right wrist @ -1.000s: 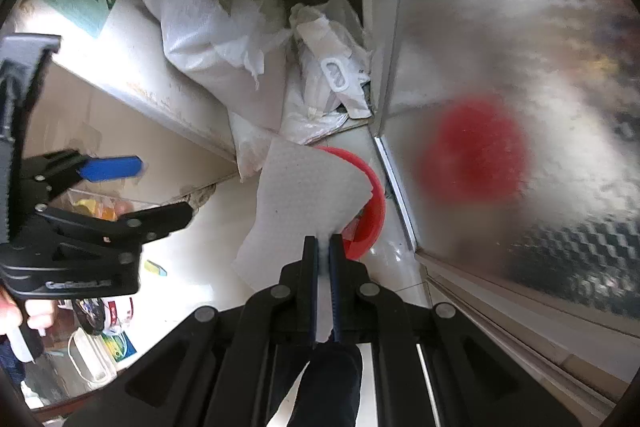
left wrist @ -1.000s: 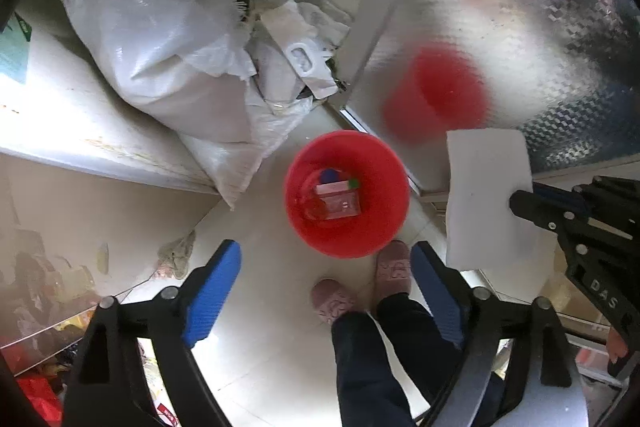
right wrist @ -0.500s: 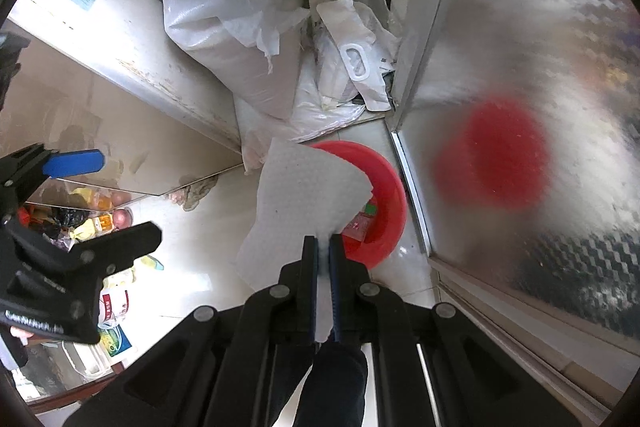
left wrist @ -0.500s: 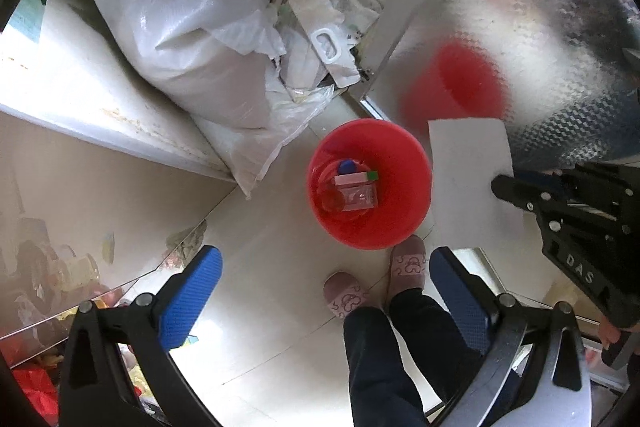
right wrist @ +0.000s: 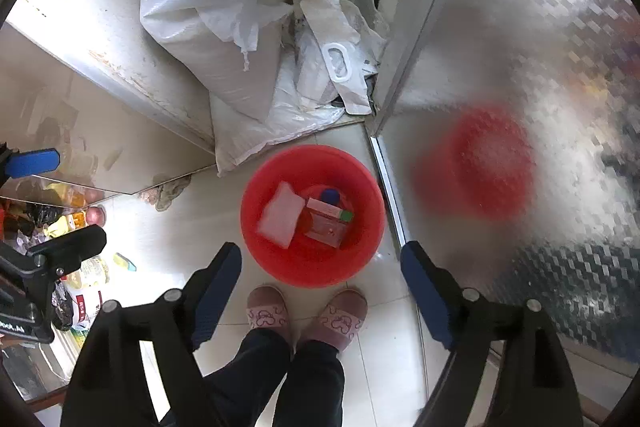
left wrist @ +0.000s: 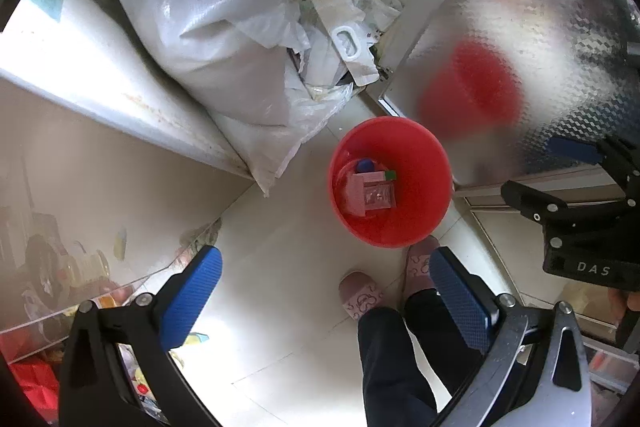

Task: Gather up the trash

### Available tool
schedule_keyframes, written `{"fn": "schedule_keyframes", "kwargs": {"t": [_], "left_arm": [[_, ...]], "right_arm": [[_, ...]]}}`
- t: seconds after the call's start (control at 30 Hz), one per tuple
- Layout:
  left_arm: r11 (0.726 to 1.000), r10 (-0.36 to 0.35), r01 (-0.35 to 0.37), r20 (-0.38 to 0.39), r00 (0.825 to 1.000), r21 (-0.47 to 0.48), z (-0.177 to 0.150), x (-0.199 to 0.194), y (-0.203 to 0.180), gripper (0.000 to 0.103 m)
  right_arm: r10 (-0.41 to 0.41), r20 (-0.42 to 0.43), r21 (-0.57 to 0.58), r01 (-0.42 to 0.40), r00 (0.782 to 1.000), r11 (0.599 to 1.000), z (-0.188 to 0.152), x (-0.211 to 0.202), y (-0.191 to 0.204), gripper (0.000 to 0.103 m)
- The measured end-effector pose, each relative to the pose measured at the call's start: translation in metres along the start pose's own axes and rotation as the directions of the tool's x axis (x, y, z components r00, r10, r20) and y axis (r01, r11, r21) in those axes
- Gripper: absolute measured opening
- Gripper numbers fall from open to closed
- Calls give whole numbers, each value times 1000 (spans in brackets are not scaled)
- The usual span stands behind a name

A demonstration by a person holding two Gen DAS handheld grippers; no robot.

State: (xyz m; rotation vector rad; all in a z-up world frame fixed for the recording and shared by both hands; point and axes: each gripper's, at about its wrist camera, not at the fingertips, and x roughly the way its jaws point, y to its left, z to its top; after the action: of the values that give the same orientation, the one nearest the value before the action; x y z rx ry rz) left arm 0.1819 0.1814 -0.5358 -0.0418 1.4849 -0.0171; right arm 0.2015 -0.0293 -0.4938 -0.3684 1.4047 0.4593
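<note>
Both claws hang over the tiled floor [right wrist: 192, 227], spread wide and gripping nothing: right claw [right wrist: 320, 279], left claw [left wrist: 324, 291]. A white paper towel [right wrist: 280, 215] lies inside the red basin [right wrist: 280, 267], beside what looks like a pink carton [right wrist: 328, 223] and a blue-capped bottle [right wrist: 330, 194].

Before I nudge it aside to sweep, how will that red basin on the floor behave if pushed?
The red basin looks like thin plastic holding only a paper towel and a small pink box, so probably light. On glossy floor tile it should slide easily. Its wide, low shape makes tipping unlikely.
</note>
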Motion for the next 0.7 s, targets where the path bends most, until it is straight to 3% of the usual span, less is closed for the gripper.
{"fn": "schedule_keyframes", "kwargs": {"t": [0.1,0.37,0.5,0.7], "left_arm": [[1000,1,-1,3,1000,-10,-2,-7,0,103],[999,-5,7,45,999,-49,-11,-81,-2,103],[997,-22,30,105,994,-76,-12,-149,-1,103],[999,-25,30,206,978,-23,-6,-251,-10,103]], "right_arm": [[-3,6,-3,3,1000,1000,-1,-7,0,94],[9,40,-20,-8,999,1000,-3,-64,7,102],[13,53,-11,-13,999,1000,-1,-120,14,102],[21,169,-42,-14,985,999,-2,-227,26,102]]}}
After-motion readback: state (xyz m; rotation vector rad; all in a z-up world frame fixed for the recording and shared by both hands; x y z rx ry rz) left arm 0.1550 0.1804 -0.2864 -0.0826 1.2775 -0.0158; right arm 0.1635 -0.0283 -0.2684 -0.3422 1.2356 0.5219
